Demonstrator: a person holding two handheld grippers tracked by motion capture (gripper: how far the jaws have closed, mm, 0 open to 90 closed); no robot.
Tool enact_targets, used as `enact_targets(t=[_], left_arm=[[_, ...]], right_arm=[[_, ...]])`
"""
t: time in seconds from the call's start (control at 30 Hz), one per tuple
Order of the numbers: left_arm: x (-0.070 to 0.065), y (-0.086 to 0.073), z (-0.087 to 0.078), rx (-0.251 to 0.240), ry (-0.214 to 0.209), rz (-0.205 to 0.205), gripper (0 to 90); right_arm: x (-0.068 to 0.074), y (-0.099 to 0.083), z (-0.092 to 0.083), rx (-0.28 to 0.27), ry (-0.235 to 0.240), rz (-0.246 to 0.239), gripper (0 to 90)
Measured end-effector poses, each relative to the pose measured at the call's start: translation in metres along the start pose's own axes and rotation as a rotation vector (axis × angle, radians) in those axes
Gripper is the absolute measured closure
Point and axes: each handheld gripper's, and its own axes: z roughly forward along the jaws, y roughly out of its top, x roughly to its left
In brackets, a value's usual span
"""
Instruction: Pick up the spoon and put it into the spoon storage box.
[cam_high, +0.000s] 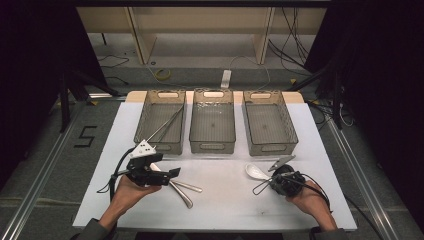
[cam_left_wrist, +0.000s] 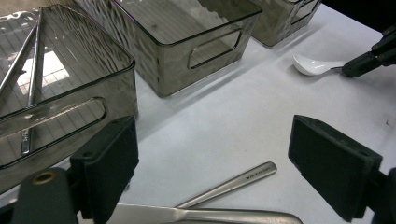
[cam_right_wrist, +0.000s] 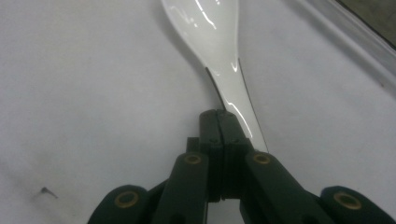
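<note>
A white ceramic spoon (cam_high: 256, 172) (cam_left_wrist: 314, 65) (cam_right_wrist: 212, 32) lies at the right front of the white table. My right gripper (cam_high: 270, 179) (cam_right_wrist: 220, 114) (cam_left_wrist: 356, 70) is shut at its handle, and the handle's rim runs into the seam between the jaws. Two metal cutlery pieces (cam_high: 184, 191) (cam_left_wrist: 233, 183) lie crossed at the left front. My left gripper (cam_high: 164, 166) (cam_left_wrist: 215, 172) hovers just over them, open, with nothing between its pads.
Three clear grey bins stand in a row at the back: left bin (cam_high: 159, 147), middle bin (cam_high: 212, 146), right bin (cam_high: 272, 148). Thin metal chopsticks (cam_high: 169, 125) (cam_left_wrist: 32, 70) lie in the left bin. A bare table strip separates the bins and the grippers.
</note>
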Motion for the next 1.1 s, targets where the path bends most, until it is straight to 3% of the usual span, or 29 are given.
enact_targets(t=[0.17,0.27,0.37,0.53,0.77,1.1], left_arm=[[0.0,0.0,0.0,-0.006,0.001,-0.005,15.6],[0.001,0.0,-0.001,-0.012,0.002,-0.014,15.6],[0.001,0.0,-0.001,-0.016,0.0,-0.01,15.6],[0.0,0.0,-0.002,-0.025,0.0,-0.008,15.6],[0.001,0.0,-0.002,-0.025,0.001,-0.009,15.6],[0.001,0.0,-0.003,-0.024,0.0,-0.01,15.6]], right_arm=[[-0.003,0.005,-0.005,-0.027,0.029,0.001,87.9],[-0.004,0.012,-0.012,-0.06,0.034,0.002,71.1],[-0.007,0.018,-0.014,-0.054,0.045,0.01,55.3],[-0.012,0.025,-0.004,-0.013,0.065,0.009,42.7],[-0.018,0.029,0.005,0.024,0.084,-0.005,46.3],[-0.015,0.029,0.011,0.077,0.086,-0.06,68.5]])
